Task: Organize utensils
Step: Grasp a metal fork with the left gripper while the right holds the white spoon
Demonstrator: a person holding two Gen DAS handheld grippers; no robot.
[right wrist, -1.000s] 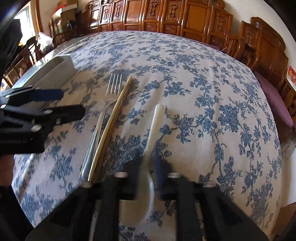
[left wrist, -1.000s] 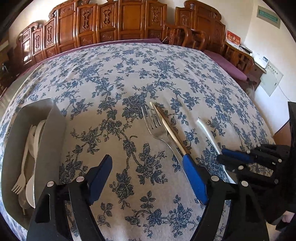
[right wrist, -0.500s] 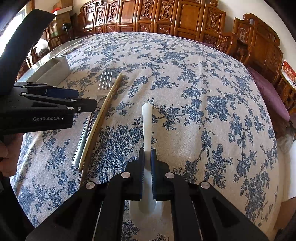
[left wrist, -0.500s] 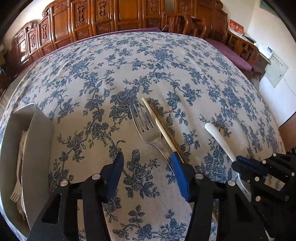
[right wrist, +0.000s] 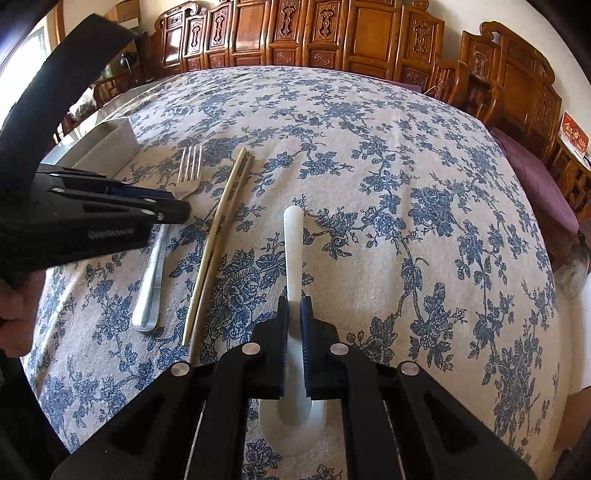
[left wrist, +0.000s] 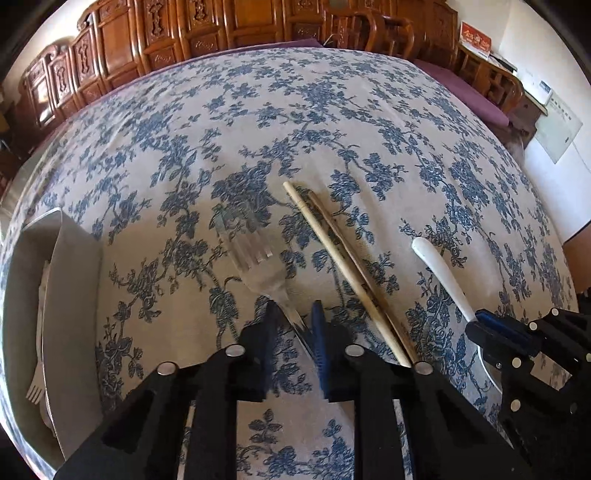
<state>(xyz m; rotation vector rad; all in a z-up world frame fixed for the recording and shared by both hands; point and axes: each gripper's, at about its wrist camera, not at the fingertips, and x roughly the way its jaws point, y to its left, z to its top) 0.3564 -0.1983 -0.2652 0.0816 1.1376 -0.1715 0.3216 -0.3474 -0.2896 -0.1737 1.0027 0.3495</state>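
Note:
A metal fork (left wrist: 258,258) lies on the blue-flowered tablecloth. My left gripper (left wrist: 293,321) has its jaws narrowed around the fork's neck, and a small gap still shows; it also appears in the right wrist view (right wrist: 177,210). A pair of wooden chopsticks (left wrist: 343,266) lies just right of the fork. My right gripper (right wrist: 294,314) is shut on the handle of a white plastic spoon (right wrist: 293,254), whose bowl lies on the cloth under the gripper. A grey utensil tray (left wrist: 74,295) stands at the left and holds white plastic cutlery (left wrist: 37,387).
Carved wooden chairs (left wrist: 258,26) ring the far side of the round table. The table edge drops away at the right, near a purple cushion (left wrist: 469,96). In the right wrist view the tray (right wrist: 107,144) stands behind my left gripper.
My left gripper has slid right over the fork and narrowed its jaws around the neck. My right gripper has closed onto the white spoon's handle and stayed there.

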